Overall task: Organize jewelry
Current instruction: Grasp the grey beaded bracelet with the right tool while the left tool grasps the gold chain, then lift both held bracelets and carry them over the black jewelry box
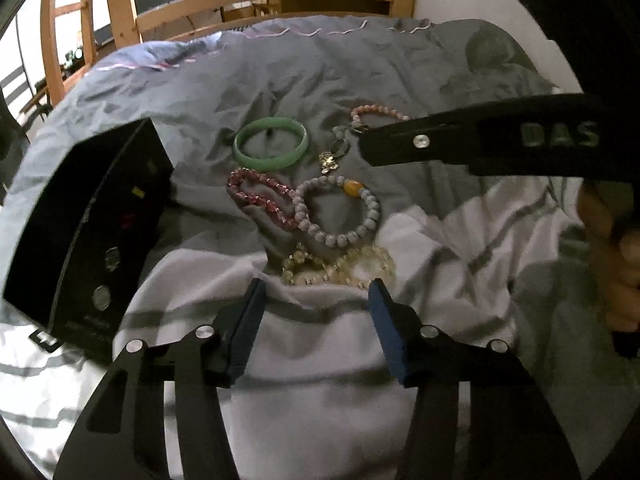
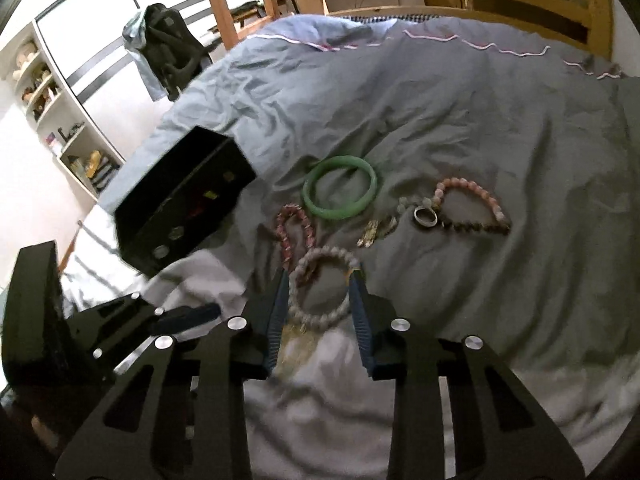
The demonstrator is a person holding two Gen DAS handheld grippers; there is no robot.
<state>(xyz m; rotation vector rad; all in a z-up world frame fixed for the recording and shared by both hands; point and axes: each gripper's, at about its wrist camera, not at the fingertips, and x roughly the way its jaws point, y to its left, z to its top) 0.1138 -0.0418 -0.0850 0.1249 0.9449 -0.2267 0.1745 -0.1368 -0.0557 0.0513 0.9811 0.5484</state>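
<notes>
The right gripper (image 2: 320, 280) fingers straddle the grey bead bracelet (image 2: 320, 318) on the bed (image 2: 500, 120), parted, not pressing; the left gripper (image 1: 316, 292) fingers stand apart before the clear bead bracelet (image 1: 340, 268).

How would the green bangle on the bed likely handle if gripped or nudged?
The green bangle looks like one solid ring, so probably stiff, unlike the beaded bracelets. Its glossy surface suggests it may slip between fingers. It lies flat on soft bedding, so rolling seems unlikely unless tipped on edge.

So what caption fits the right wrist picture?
Right gripper open over a grey bead bracelet on the bed.
</notes>
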